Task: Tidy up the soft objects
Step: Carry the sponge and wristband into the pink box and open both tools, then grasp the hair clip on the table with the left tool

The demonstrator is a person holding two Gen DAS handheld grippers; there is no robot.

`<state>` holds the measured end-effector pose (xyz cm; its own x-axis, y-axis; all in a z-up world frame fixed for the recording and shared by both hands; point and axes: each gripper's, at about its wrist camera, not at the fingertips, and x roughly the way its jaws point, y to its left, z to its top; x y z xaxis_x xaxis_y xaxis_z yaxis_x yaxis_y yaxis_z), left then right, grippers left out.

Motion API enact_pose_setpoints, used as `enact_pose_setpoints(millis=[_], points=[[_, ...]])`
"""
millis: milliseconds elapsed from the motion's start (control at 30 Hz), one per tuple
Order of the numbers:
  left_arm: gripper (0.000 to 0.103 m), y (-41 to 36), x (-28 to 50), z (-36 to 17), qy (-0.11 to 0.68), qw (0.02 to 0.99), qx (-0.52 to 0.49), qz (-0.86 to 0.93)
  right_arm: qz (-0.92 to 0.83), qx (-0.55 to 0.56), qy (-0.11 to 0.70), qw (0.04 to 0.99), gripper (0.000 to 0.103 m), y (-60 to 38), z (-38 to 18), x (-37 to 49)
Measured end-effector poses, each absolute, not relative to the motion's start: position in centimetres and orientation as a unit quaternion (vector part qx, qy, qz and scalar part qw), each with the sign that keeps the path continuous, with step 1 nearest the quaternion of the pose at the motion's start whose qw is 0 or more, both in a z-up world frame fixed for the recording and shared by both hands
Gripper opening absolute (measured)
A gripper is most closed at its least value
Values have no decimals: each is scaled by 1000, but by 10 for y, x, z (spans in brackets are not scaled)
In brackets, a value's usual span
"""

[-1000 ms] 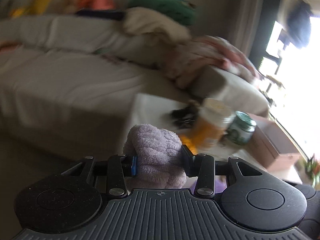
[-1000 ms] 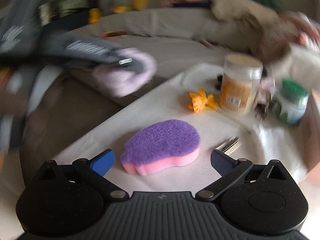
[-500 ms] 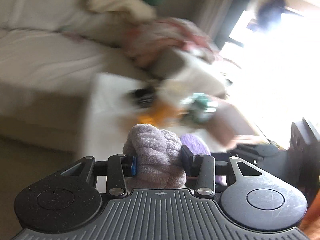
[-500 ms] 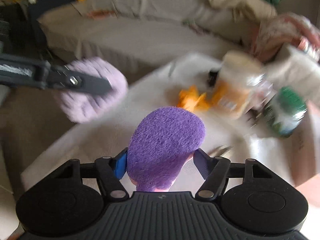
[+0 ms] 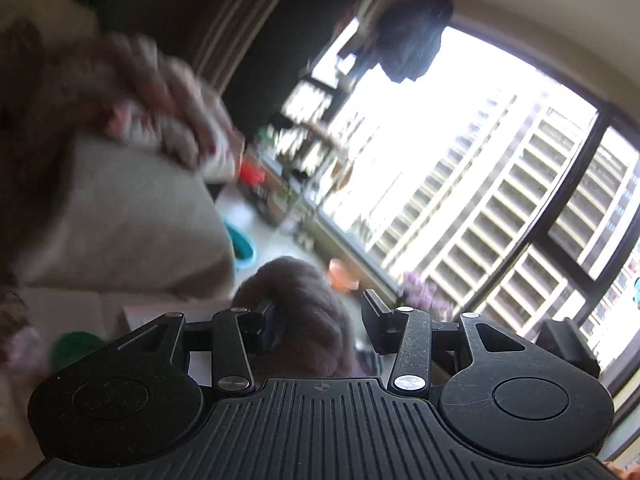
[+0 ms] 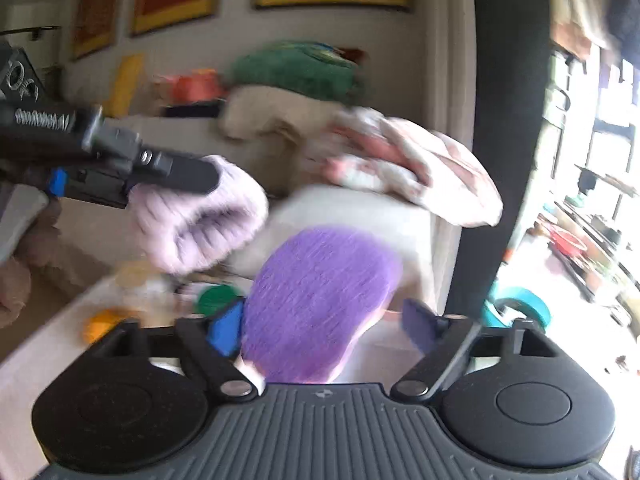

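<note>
My left gripper [image 5: 320, 316] holds a fluffy lilac cloth [image 5: 304, 312] in the air; the cloth looks dark against the bright window. It touches the left pad, with a gap to the right pad. In the right wrist view the same lilac cloth [image 6: 200, 220] hangs from the left gripper [image 6: 172, 176] at the upper left. My right gripper [image 6: 320, 320] carries a purple sponge [image 6: 316, 300] with a pink underside between its fingers, lifted above the white table [image 6: 48, 344]. A gap shows at its right pad.
A beige sofa [image 6: 360, 216] with a pink blanket [image 6: 412, 160], a beige cushion and a green pillow [image 6: 292, 68] lies behind. A green-lidded jar [image 6: 216, 300] and an orange flower [image 6: 104, 320] sit on the table. A large window [image 5: 480, 168] is at the right.
Both grippers have swung up and to the right, towards the window. The purple sponge, on the table a second ago, is now lifted in my right gripper. The left still holds the lilac cloth.
</note>
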<state>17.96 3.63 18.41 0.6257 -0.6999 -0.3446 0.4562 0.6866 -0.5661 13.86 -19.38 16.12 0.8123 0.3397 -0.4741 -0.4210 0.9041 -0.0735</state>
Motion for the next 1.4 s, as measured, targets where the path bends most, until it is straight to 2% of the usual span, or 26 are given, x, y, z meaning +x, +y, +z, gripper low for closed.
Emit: enact_pose_setpoints(millis=[67,133,267,467,567,733,933,1167,1400], points=[[47,10,210,156,341,871,-196,-294,220,-86,243,941,87,-204,154,140],[47,-2,221,130,364,870,-188,-275,223,-89,241,940,88,-213,145,131],[47,25,191,105,341,868,-233,-277,183,-73,252,947,88,-221,119,99],[47,85,129,105,307,910,-131,-245,128,10,285,950,90,-212,77,47],[47,119,95,92,301,921,-119,-215,128,-9,308,943,90,-198,64,46],[47,158,62,77,294,942,-105,-125,131,-30,304,943,90,-179,61,55],[47,178,25,68,293,943,-153,-44,187,-66,320,926,91,-144,55,64],[47,148,21,60,353,929,-83,-74,197,-59,344,916,91,-117,20,53],[47,130,35,44,359,929,-68,-60,207,-76,361,906,91,-112,7,53]])
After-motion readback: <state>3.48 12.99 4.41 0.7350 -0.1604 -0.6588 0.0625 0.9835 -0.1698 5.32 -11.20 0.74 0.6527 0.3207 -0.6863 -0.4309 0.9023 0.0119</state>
